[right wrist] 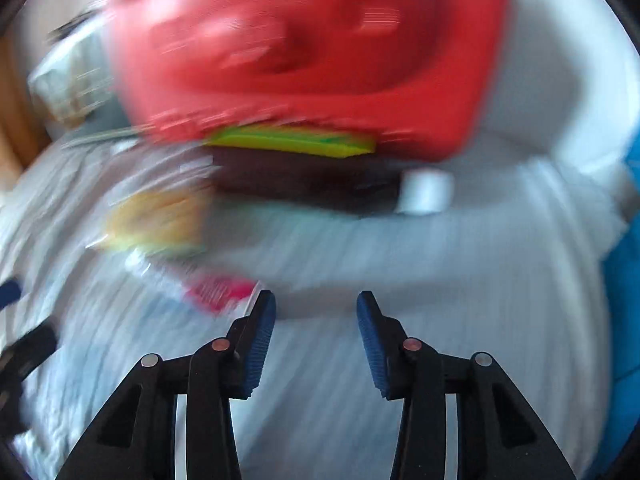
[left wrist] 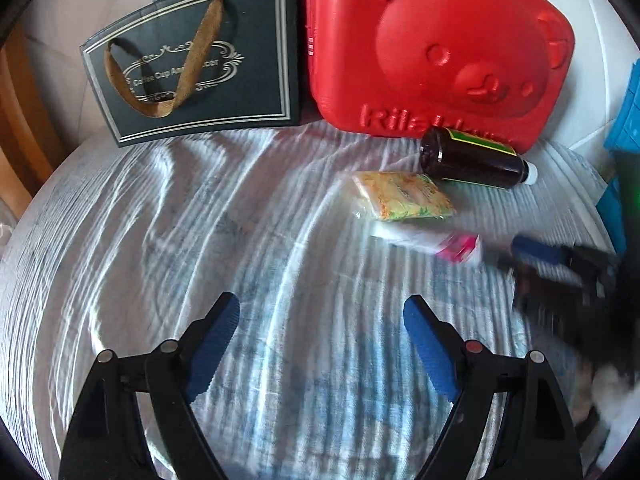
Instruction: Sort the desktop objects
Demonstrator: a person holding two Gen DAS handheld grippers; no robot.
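Fingers on the right gripper (right wrist: 316, 312) are apart, nothing between them; left gripper (left wrist: 322, 320) gapes wider. Pink-ended packet (right wrist: 218, 292) lies just far-left of the right one, long axis slanting, so right's closer.

Both tongs (left wrist: 321, 312) (right wrist: 316, 308) agape, empty.

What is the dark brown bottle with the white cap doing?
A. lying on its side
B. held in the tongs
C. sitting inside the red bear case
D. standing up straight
A: the dark brown bottle with the white cap lies on its side on the striped cloth, in front of the red bear-face case.
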